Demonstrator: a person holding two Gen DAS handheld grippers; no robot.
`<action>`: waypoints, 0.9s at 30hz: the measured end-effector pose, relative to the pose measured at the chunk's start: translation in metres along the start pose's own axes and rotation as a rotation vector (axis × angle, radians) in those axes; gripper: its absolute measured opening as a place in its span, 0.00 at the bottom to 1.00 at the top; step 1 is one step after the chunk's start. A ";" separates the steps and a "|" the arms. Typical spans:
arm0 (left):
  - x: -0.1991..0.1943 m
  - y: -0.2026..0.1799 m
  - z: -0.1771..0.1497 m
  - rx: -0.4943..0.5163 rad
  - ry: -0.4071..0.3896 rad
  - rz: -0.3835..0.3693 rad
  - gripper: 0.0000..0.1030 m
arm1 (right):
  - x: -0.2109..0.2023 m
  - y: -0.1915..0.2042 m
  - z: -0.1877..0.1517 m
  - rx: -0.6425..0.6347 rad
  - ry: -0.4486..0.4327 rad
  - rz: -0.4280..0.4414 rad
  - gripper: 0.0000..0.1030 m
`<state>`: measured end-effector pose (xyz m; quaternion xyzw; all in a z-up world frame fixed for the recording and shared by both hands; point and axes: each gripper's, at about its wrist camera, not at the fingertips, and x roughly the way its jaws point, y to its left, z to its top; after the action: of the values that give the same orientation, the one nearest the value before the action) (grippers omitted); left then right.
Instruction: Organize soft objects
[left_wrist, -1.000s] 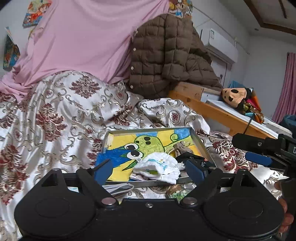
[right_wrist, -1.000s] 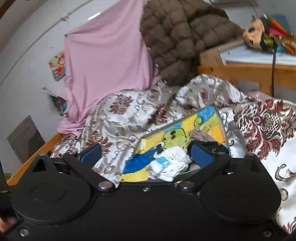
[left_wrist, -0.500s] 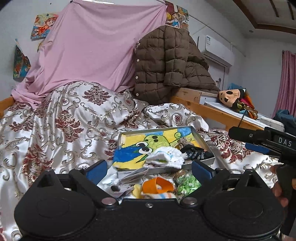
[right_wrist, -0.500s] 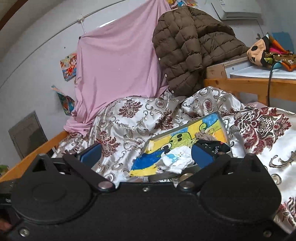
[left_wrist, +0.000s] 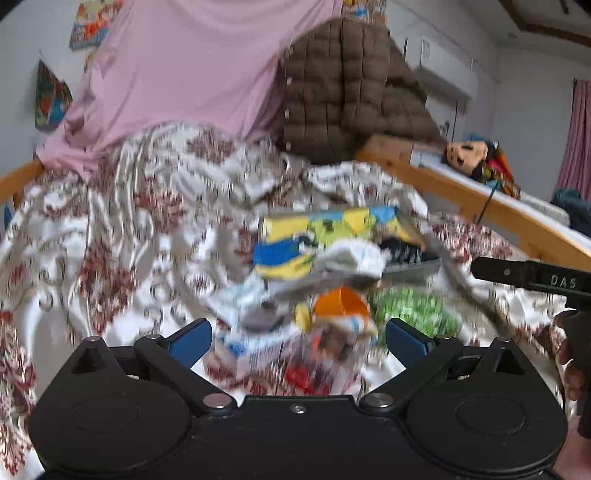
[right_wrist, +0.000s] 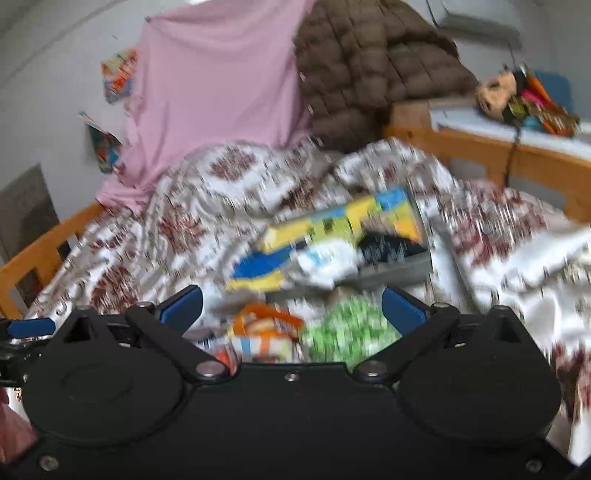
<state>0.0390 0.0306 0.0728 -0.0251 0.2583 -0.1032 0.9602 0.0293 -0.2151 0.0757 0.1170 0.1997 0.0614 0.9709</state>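
Observation:
A tray (left_wrist: 288, 229) with a yellow, green and blue cartoon lining lies on the bed, blurred in both views. A crumpled white cloth (left_wrist: 352, 258) and a black item (left_wrist: 406, 253) rest on it. In front of the tray is a heap of soft things: an orange piece (left_wrist: 341, 304), a green patterned piece (left_wrist: 410, 310) and a grey piece (left_wrist: 262, 317). My left gripper (left_wrist: 299, 332) hangs over this heap, jaws opening, nothing between its pads. My right gripper (right_wrist: 291, 304) is open above the orange piece (right_wrist: 266, 317) and green piece (right_wrist: 351, 328), gripping nothing.
A floral satin bedspread (left_wrist: 110, 240) covers the bed. A pink sheet (left_wrist: 184, 66) and a brown quilted jacket (left_wrist: 351, 92) hang behind it. A wooden rail (left_wrist: 480, 206) and a doll (left_wrist: 465, 155) are at the right. A hand (left_wrist: 570, 369) shows at the right edge.
Both grippers have drawn back from the tray, which now looks smaller and farther. The heap of soft things in front of it has come into view. The left jaws stand slightly wider.

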 end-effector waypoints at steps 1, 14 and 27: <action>0.001 0.004 -0.004 -0.004 0.017 0.001 0.97 | -0.001 0.001 -0.003 0.004 0.020 -0.002 1.00; 0.022 0.027 -0.016 -0.095 0.167 0.002 0.98 | 0.008 0.044 -0.037 -0.196 0.254 0.076 0.99; 0.058 0.029 -0.026 -0.097 0.385 -0.006 0.98 | 0.042 0.097 -0.083 -0.405 0.593 0.193 0.99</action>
<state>0.0803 0.0469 0.0184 -0.0522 0.4418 -0.0963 0.8904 0.0277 -0.0973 0.0103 -0.0822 0.4442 0.2223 0.8640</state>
